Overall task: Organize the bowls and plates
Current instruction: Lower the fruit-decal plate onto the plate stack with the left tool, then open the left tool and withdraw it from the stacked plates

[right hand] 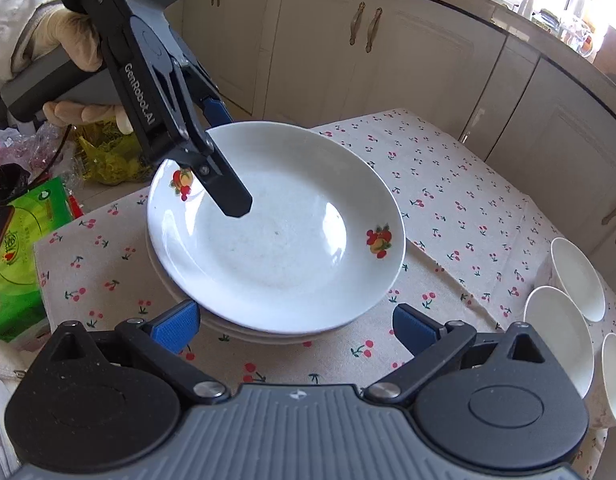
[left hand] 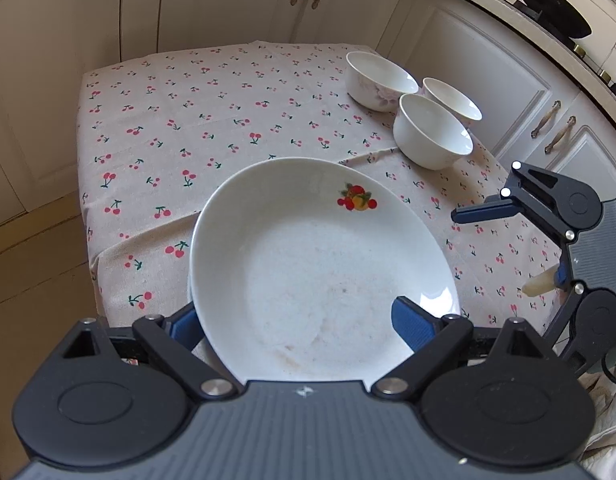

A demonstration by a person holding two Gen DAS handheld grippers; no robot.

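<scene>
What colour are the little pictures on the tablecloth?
Red cherries with green stems, on a beige tablecloth. The left wrist view shows them best.

A cloth printed with red cherries covers the desk, hanging over its edges and wrinkled near the front. Cream cupboard doors with curved metal handles stand behind it. On the counter above sits a black wok with its handle pointing up. Bottles and jars crowd the sunlit counter by the window. Beside the desk lies a green carton, and past it crumpled yellow-green plastic wrapping and a dark bag.
</scene>
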